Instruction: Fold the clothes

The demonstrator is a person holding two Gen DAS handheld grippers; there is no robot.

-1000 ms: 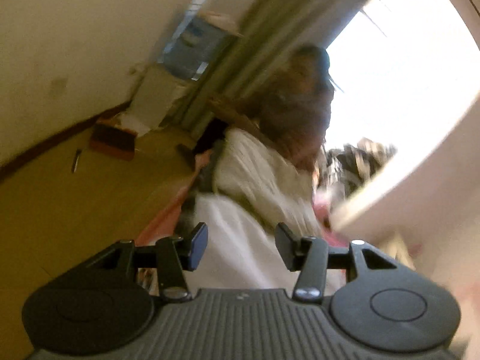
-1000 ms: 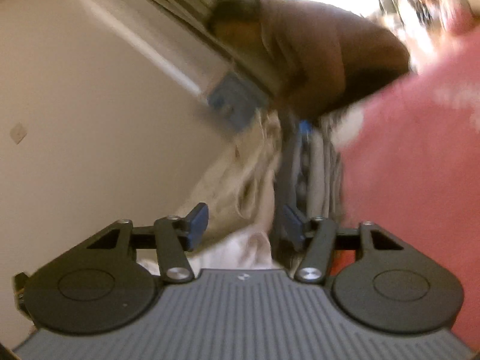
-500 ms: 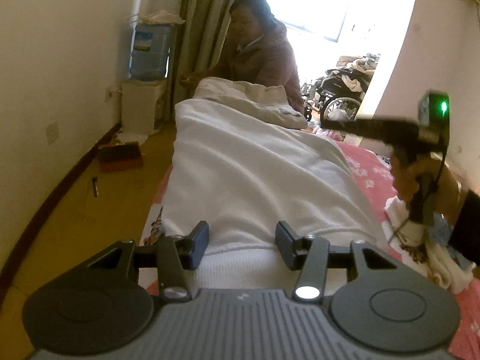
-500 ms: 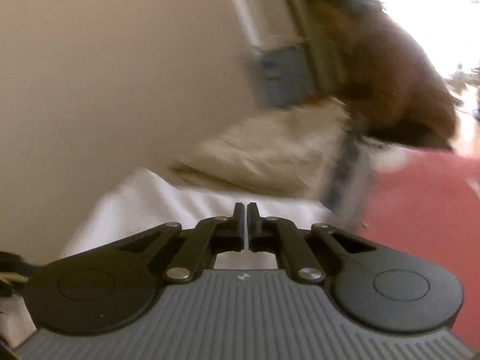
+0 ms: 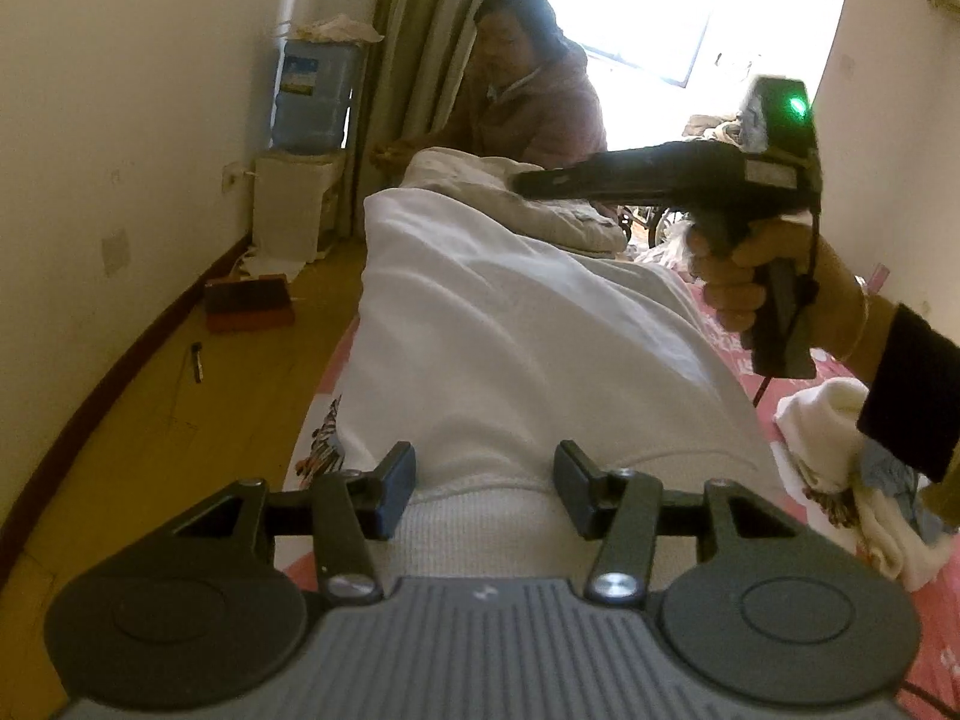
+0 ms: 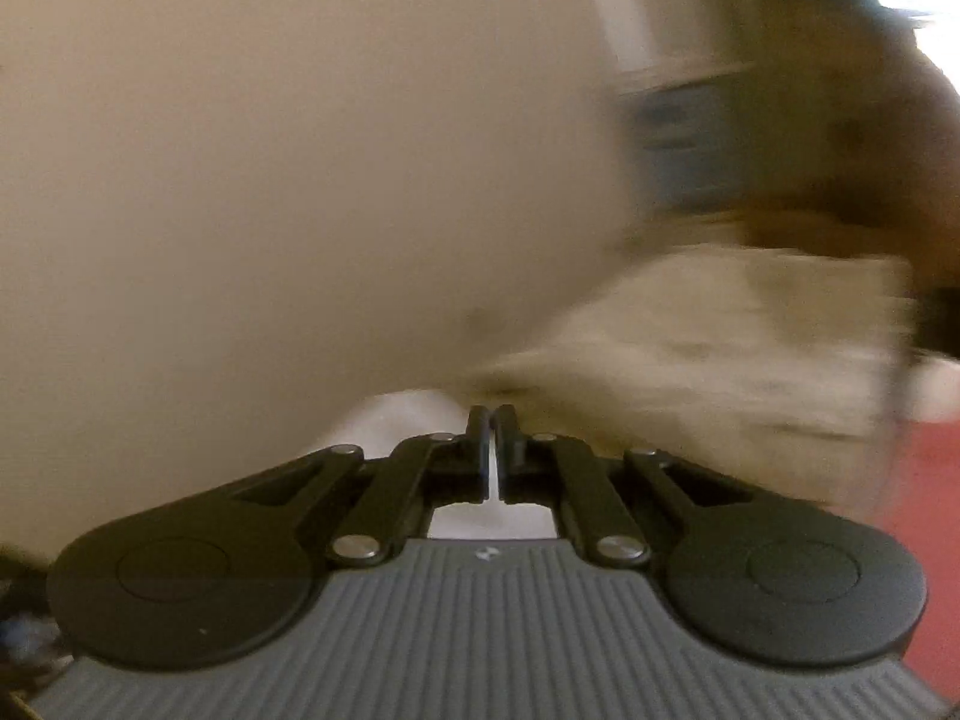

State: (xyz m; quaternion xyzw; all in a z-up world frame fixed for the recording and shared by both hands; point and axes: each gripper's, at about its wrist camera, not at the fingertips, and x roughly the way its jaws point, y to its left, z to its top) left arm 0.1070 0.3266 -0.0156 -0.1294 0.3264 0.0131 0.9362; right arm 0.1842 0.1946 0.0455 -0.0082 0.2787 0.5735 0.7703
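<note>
We see a bed [image 5: 840,378] with a pink patterned sheet running away from us toward a bright window [image 5: 654,6], and a white garment [image 5: 510,336] spread lengthwise along it, its ribbed hem nearest the camera. Beyond it lies a cream garment [image 5: 516,204], crumpled at the far end, where a seated person [image 5: 528,102] in a brownish jacket leans over the bed. By the wall stands a blue water jug [image 5: 315,96] on a white dispenser. Our left gripper [image 5: 483,489] hovers over the ribbed hem with its fingers spread apart, nothing pinched between them. Our right hand [image 5: 774,276] holds the right gripper [image 6: 493,456] up over the bed; in its own blurred view its fingers are pressed together, holding nothing we can make out
</note>
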